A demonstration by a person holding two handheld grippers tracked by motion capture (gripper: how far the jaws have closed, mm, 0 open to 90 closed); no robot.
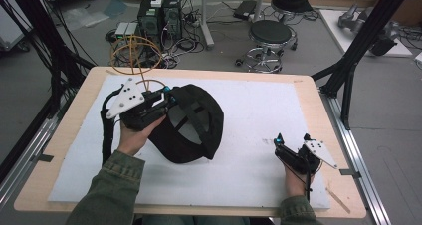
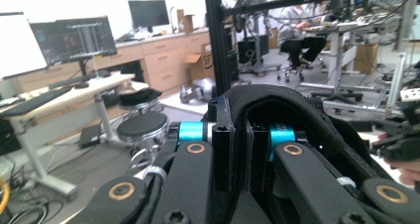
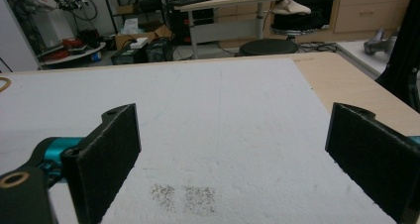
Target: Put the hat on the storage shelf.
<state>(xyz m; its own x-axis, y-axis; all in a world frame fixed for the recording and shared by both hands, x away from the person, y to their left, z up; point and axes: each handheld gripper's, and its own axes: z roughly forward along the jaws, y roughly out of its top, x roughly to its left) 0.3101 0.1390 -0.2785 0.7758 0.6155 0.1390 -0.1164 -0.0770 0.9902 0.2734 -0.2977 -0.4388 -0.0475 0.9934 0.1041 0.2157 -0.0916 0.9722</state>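
Observation:
A black cap [image 1: 196,128] hangs tilted over the left half of the white mat [image 1: 259,110], its hollow inside facing me. My left gripper [image 1: 168,98] is shut on the cap's rear edge and holds it off the mat. In the left gripper view the two jaws of the left gripper [image 2: 238,152] pinch a fold of the cap [image 2: 297,110] between them. My right gripper [image 1: 291,139] rests low near the mat's right front corner, jaws wide open. The right gripper view shows the right gripper [image 3: 233,149] with only bare mat [image 3: 223,100] between its pads.
The mat lies on a wooden table [image 1: 318,115]. A black frame post [image 1: 348,70] stands by the far right corner. A loop of orange cable [image 1: 134,53] rises behind the left gripper. On the floor beyond are computers [image 1: 159,16] and a stool [image 1: 270,33].

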